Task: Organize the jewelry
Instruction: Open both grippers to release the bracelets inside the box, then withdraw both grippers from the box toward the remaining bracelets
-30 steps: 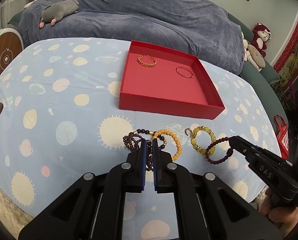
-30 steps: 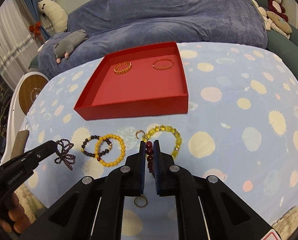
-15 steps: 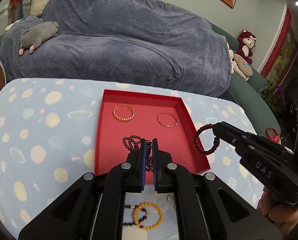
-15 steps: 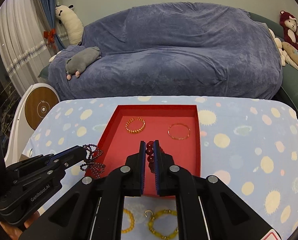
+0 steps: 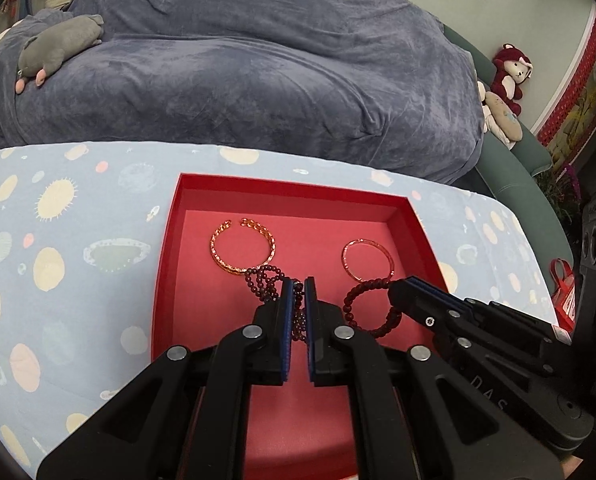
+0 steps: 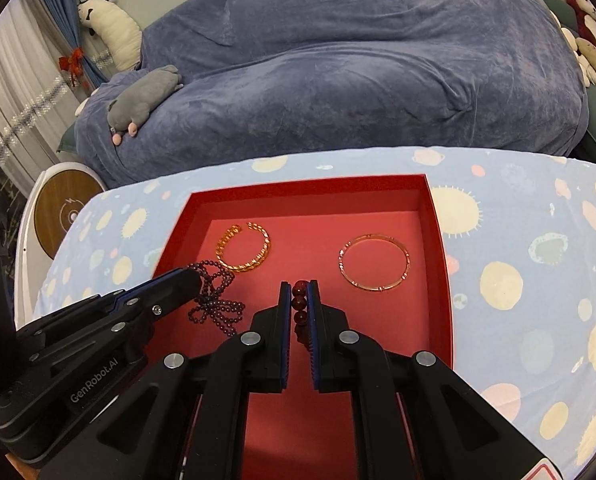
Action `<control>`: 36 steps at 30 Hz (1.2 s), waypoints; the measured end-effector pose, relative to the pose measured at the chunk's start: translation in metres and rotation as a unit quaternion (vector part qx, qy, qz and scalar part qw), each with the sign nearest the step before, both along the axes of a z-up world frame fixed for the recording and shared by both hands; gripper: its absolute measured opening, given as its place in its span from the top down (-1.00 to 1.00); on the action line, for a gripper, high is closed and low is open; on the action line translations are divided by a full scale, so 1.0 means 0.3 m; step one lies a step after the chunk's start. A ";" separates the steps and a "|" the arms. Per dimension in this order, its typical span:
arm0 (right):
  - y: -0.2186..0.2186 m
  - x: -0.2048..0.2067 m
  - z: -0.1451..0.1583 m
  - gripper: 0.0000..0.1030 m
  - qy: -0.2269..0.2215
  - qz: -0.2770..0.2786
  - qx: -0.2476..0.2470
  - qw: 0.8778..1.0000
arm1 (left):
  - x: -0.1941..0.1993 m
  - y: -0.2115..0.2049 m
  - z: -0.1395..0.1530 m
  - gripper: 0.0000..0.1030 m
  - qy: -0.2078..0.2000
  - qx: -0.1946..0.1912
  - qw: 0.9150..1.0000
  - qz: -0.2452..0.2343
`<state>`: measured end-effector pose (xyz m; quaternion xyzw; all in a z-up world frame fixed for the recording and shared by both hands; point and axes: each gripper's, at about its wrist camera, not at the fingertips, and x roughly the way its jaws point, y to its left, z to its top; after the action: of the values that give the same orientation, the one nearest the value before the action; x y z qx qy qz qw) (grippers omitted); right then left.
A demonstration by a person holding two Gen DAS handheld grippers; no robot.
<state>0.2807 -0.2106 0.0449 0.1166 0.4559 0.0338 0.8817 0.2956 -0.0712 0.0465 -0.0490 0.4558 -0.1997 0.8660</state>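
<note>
A red tray [image 5: 166, 264] [image 6: 439, 240] lies on the spotted blue tablecloth. Inside it lie a gold chain bangle [image 5: 242, 246] [image 6: 244, 247] and a thin rose-gold bangle [image 5: 367, 258] [image 6: 373, 262]. My left gripper [image 5: 298, 286] [image 6: 192, 282] is shut on a looped dark purple bead strand [image 5: 262, 280] [image 6: 216, 298], held over the tray's middle. My right gripper [image 6: 299, 286] [image 5: 393, 288] is shut on a dark red bead bracelet [image 5: 367, 308] [image 6: 299, 304], also over the tray, right of the left one.
A sofa under a blue-grey blanket [image 5: 258, 72] stands behind the table, with a grey plush toy [image 5: 56, 50] on it. A round wooden-faced device [image 6: 64, 216] stands left of the table. Plush toys [image 5: 507, 80] sit at the right.
Both grippers have lifted their bead pieces from the tablecloth and carried them forward over the red tray. They now hang lower and closer to the tray floor.
</note>
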 end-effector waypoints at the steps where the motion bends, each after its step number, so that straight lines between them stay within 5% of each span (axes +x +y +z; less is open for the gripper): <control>1: -0.004 0.009 -0.024 0.85 0.007 0.000 -0.004 1.000 | 0.007 -0.004 -0.021 0.89 0.005 0.005 1.000 0.001; 5: -0.012 0.016 -0.093 0.82 0.026 0.000 -0.044 0.999 | 0.020 -0.015 -0.081 0.80 0.010 0.027 1.000 0.000; 6: -0.017 0.008 -0.096 0.77 0.023 -0.005 -0.059 0.998 | 0.020 -0.017 -0.088 0.67 0.009 0.035 0.999 0.002; 8: -0.028 -0.006 -0.090 0.57 0.015 -0.012 -0.069 0.997 | 0.014 -0.011 -0.084 0.07 -0.002 0.040 0.999 0.009; 11: -0.049 -0.047 -0.051 0.30 -0.009 -0.025 -0.068 0.997 | -0.009 0.004 -0.060 -0.10 -0.025 0.045 0.999 0.016; 23: -0.058 -0.346 0.064 0.14 -0.028 -0.040 -0.039 0.998 | -0.261 0.111 0.023 -0.10 -0.038 0.046 0.998 0.030; 36: -0.005 -0.694 -0.050 0.14 0.031 -0.053 -0.027 0.998 | -0.635 0.245 -0.066 -0.10 -0.006 0.075 0.995 0.062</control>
<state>0.0723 -0.2120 0.0298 0.1176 0.4773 -0.0292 0.8704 0.1050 0.0022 0.0267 -0.0115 0.4607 -0.1109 0.8805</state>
